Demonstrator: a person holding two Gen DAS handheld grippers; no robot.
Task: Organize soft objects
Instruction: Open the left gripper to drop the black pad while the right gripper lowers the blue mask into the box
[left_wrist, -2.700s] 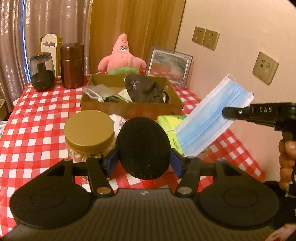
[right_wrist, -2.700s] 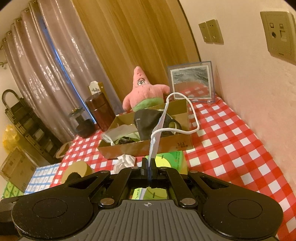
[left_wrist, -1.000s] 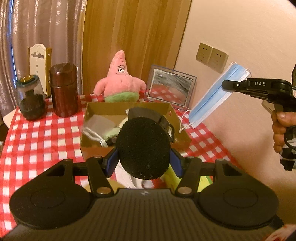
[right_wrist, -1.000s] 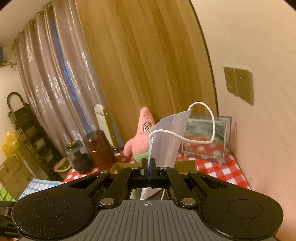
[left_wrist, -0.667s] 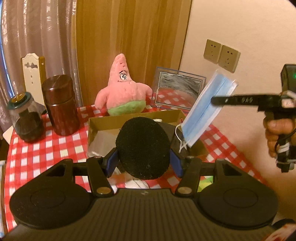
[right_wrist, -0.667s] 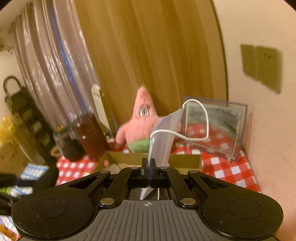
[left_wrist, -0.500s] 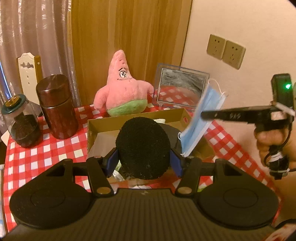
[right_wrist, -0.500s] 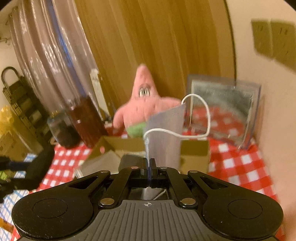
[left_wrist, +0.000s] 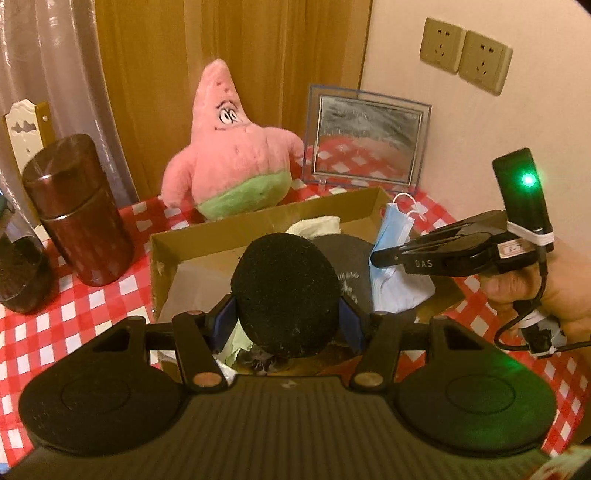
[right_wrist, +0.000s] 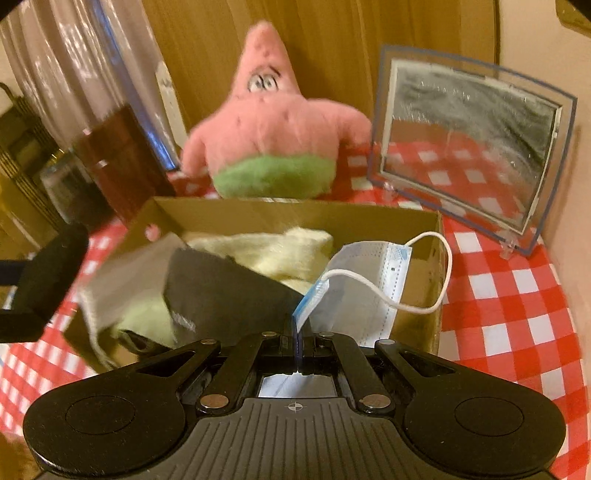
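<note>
Both grippers tilt steeply down toward the cardboard box (left_wrist: 258, 221) on the red-checked tablecloth (left_wrist: 44, 321).

The left gripper (left_wrist: 287, 321) has its jaws about half open, and a black foam ball (left_wrist: 286, 293) sits squeezed between the blue pads (left_wrist: 224, 319), held over the near end of the box. In the right wrist view that ball shows only as a dark blur at nine o'clock.

The right gripper (right_wrist: 298, 345) has its jaws pressed fully together on the edge of a blue face mask (right_wrist: 369, 280). In the left wrist view it comes in from three o'clock, carried in a person's hand (left_wrist: 539, 284), with the mask drooping from its tip into the right-hand part of the box, its lower folds lying on the contents. One white ear loop (right_wrist: 439, 273) arcs over the box's right wall.

Inside the box, just left of the mask, lies a black cloth item (right_wrist: 221, 291), with pale yellow fabric (right_wrist: 280, 251) behind it and a grey piece (right_wrist: 125, 273) toward nine o'clock.

Past the far wall of the box sits a pink star plush (left_wrist: 229, 147) at twelve o'clock. A clear-framed picture (left_wrist: 365, 140) stands at one o'clock and a brown canister (left_wrist: 77, 210) at ten o'clock. Two wall sockets (left_wrist: 465, 55) are at two o'clock.
</note>
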